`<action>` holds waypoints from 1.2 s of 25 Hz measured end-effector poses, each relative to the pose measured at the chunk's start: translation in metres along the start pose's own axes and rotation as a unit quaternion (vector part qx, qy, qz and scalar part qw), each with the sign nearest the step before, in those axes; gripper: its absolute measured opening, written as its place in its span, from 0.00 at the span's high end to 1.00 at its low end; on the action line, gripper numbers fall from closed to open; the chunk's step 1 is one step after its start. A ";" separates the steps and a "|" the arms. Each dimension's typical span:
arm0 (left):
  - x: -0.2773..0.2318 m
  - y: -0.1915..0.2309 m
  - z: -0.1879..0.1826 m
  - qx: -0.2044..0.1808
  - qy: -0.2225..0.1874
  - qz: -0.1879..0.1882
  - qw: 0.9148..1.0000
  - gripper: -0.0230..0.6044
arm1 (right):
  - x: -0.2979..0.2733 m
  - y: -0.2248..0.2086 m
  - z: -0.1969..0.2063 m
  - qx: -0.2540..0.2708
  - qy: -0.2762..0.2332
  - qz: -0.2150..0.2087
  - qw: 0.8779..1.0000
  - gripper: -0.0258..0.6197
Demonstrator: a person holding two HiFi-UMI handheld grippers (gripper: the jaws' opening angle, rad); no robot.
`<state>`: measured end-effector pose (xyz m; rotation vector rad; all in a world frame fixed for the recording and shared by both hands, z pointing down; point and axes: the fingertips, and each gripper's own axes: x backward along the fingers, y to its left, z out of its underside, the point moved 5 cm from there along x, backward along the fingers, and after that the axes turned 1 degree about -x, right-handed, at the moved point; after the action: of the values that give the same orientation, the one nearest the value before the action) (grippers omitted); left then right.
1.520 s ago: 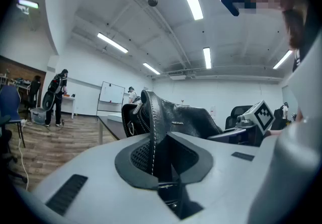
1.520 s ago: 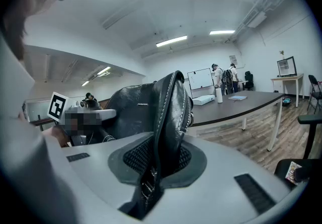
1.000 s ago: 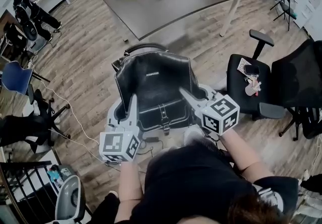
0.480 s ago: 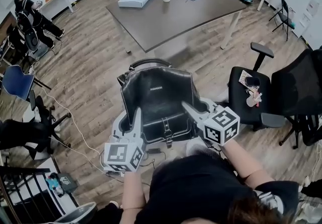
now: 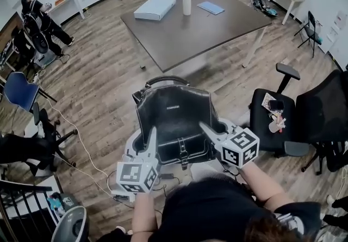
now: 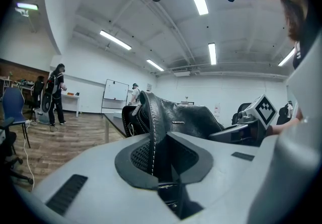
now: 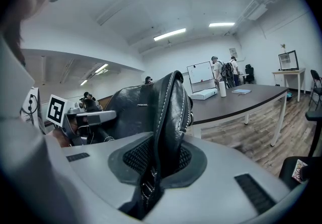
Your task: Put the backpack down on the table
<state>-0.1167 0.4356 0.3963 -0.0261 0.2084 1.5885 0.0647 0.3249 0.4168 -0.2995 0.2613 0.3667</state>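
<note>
Backpack [image 5: 174, 118] over wood floor [image 5: 103, 88], short of brown table [image 5: 190, 31]

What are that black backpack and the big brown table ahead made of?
The backpack looks like glossy black leather or imitation leather: sheen, creases, pale stitched seams. The table has a smooth matte brown top, likely laminate or veneer; no grain shows, so I can't tell which.

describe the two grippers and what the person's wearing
Both the left gripper and right gripper are light grey plastic with long tapering fingers, dark mesh-textured pads, and a white cube bearing black square markers at the back. The person wears a black short-sleeved top.
</note>
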 end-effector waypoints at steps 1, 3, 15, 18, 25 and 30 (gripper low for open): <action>-0.006 0.002 -0.002 -0.002 0.001 -0.003 1.000 0.86 | -0.005 -0.004 -0.003 0.000 0.000 -0.001 1.000 0.86; -0.018 0.007 -0.007 -0.004 0.002 -0.009 1.000 0.86 | -0.014 -0.014 -0.010 -0.002 0.000 -0.005 1.000 0.86; -0.111 0.024 -0.038 -0.023 0.003 -0.028 0.999 0.86 | -0.062 -0.094 -0.058 -0.004 -0.011 -0.026 1.000 0.86; -0.137 0.021 -0.046 -0.024 0.004 -0.030 0.999 0.86 | -0.067 -0.118 -0.070 -0.005 -0.013 -0.027 1.000 0.86; -0.184 0.017 -0.066 -0.038 0.006 -0.035 0.999 0.86 | -0.078 -0.162 -0.093 -0.010 -0.023 -0.034 0.999 0.86; -0.204 0.022 -0.079 -0.042 0.004 -0.037 0.998 0.86 | -0.088 -0.177 -0.111 -0.007 -0.029 -0.037 0.999 0.86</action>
<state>-0.1409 0.2215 0.3508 -0.1050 0.1447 1.5225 0.0320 0.1029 0.3830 -0.3104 0.1900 0.3046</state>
